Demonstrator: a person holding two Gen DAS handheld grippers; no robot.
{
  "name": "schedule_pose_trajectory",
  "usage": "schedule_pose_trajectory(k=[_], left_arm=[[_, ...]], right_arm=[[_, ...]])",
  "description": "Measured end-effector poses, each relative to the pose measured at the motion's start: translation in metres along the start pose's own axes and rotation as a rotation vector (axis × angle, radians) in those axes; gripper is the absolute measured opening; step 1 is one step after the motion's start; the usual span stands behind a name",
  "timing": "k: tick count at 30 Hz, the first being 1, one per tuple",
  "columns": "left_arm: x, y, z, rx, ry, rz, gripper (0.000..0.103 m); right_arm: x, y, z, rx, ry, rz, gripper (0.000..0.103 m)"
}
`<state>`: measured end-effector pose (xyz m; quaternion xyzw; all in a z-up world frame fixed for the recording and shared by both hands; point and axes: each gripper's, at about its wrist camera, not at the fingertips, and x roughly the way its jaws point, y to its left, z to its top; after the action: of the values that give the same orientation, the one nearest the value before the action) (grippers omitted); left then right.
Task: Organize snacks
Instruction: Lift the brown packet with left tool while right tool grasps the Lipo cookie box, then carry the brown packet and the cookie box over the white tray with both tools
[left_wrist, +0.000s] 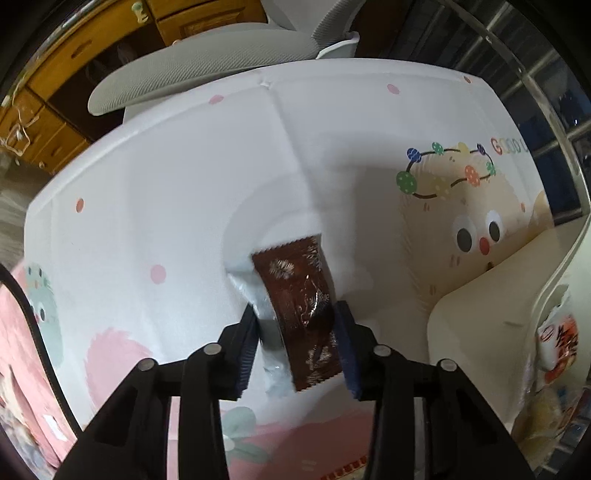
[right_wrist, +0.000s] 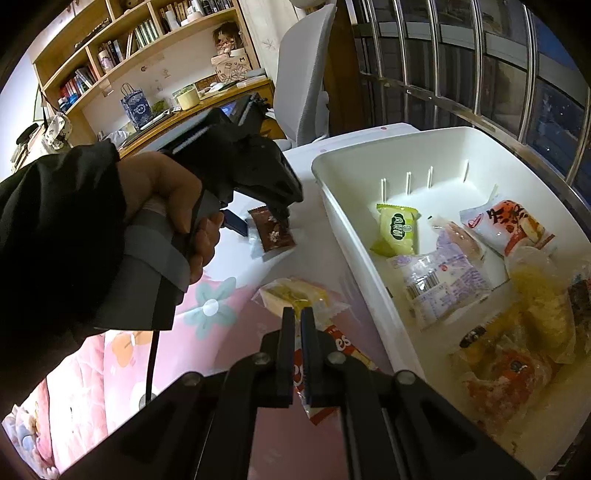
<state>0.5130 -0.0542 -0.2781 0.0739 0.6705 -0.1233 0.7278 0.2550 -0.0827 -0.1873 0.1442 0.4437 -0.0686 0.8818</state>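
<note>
Straddling glossy brown foil packet (left_wrist: 301, 314), left tongs (left_wrist: 295, 350) parted, pads not pressing; right tongs (right_wrist: 297, 354) clenched empty.

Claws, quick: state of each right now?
Left claw: part open around the brown snack packet on the table; whether the pads press it cannot be told.
Right claw: closed, pinching a red-and-white snack wrapper.

A home study: wooden bookshelf (right_wrist: 122, 40), desk chair (right_wrist: 303, 74), barred window (right_wrist: 461, 74).
</note>
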Motion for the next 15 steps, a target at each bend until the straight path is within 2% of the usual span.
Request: schedule_pose_trajectory(k=[4,9,15], left_arm=[[-0.003,0.006,-0.004,-0.029,0.016,-0.030,0.026],[-0.016,0.013,-0.015,-0.031,0.006,-0.031,0.016],[-0.054,0.024,-0.045,-0.027,-0.033,-0.046,0.015]], right_arm=[[-0.004,-0.001,0.000,-0.008,0.000,-0.002,0.003],[-0.013,0.003,0.002,-0.025,-0.012,-0.002,0.001],[-0.034,0.009,-0.002,-0.051,-0.045,0.008,0.000]])
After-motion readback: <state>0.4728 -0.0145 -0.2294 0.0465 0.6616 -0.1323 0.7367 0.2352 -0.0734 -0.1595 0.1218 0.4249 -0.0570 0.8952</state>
